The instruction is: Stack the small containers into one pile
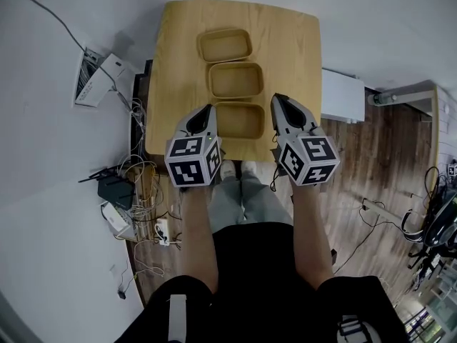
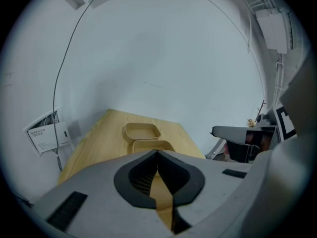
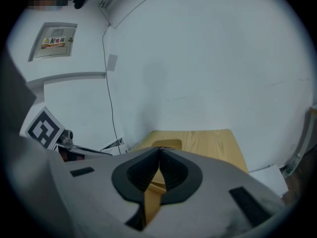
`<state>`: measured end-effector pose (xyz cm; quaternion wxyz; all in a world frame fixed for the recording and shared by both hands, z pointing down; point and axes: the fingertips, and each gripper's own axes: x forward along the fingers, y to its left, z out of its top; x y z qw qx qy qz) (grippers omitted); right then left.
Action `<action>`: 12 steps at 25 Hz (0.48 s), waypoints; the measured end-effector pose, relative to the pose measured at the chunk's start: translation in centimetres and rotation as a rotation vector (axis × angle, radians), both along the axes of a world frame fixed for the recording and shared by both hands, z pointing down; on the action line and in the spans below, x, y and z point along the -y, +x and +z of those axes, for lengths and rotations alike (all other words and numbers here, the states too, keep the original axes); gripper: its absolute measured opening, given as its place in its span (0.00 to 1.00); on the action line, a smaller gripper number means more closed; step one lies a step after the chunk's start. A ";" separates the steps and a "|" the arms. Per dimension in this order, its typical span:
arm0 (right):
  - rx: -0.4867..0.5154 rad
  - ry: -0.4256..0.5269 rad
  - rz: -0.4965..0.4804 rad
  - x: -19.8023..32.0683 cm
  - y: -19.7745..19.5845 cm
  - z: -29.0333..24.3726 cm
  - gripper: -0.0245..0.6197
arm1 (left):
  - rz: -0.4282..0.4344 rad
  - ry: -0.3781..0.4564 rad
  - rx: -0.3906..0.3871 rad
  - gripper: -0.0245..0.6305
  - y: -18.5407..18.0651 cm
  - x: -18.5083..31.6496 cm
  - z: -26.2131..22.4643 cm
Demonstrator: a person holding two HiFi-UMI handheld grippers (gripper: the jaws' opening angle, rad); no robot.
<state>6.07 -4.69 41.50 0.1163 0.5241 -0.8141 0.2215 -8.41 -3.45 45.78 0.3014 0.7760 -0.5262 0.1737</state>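
Three small tan containers lie unstacked in a row on the wooden tabletop (image 1: 293, 41): the far container (image 1: 225, 45), the middle container (image 1: 235, 80) and the near container (image 1: 239, 120). The left tool (image 1: 208, 110) and the right tool (image 1: 279, 99) are both clenched with nothing between their jaws, one just beside each side of the near container

There are three tan containers: a far container (image 1: 225, 45), a middle container (image 1: 235, 80) and a near container (image 1: 239, 120). There is one wooden table (image 1: 293, 41). There are two grippers, the left gripper (image 1: 207, 113) and the right gripper (image 1: 280, 102), each with one marker cube, making two cubes.
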 end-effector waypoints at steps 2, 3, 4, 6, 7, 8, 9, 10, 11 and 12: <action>0.003 -0.016 0.011 -0.1 0.5 0.8 0.05 | 0.007 -0.017 0.010 0.06 0.1 -0.2 0.7; 0.005 -0.025 0.015 -0.1 0.7 1.2 0.05 | 0.015 -0.025 0.022 0.10 0.2 -0.2 1.1; 0.007 -0.035 0.019 -0.2 0.8 1.6 0.05 | 0.021 -0.033 0.031 0.11 0.2 -0.3 1.5; 0.008 -0.057 0.020 -0.3 0.8 2.6 0.05 | 0.022 -0.052 0.028 0.11 0.2 -0.4 2.3; 0.006 -0.071 0.020 -0.5 0.8 3.1 0.05 | 0.019 -0.063 0.024 0.11 0.2 -0.5 2.7; 0.003 -0.087 0.018 -0.7 0.8 3.7 0.05 | 0.017 -0.074 0.025 0.11 0.1 -0.6 3.1; 0.000 -0.103 0.017 -0.8 0.8 4.3 0.06 | 0.017 -0.085 0.030 0.11 0.0 -0.8 3.6; -0.004 -0.119 0.017 -1.0 0.8 4.9 0.10 | 0.018 -0.096 0.040 0.11 0.0 -1.0 4.2; -0.007 -0.132 0.019 -1.1 0.8 5.4 0.10 | 0.022 -0.106 0.054 0.11 -0.1 -1.1 4.7; -0.011 -0.144 0.022 -1.2 0.9 5.9 0.10 | 0.026 -0.115 0.066 0.11 -0.2 -1.3 5.1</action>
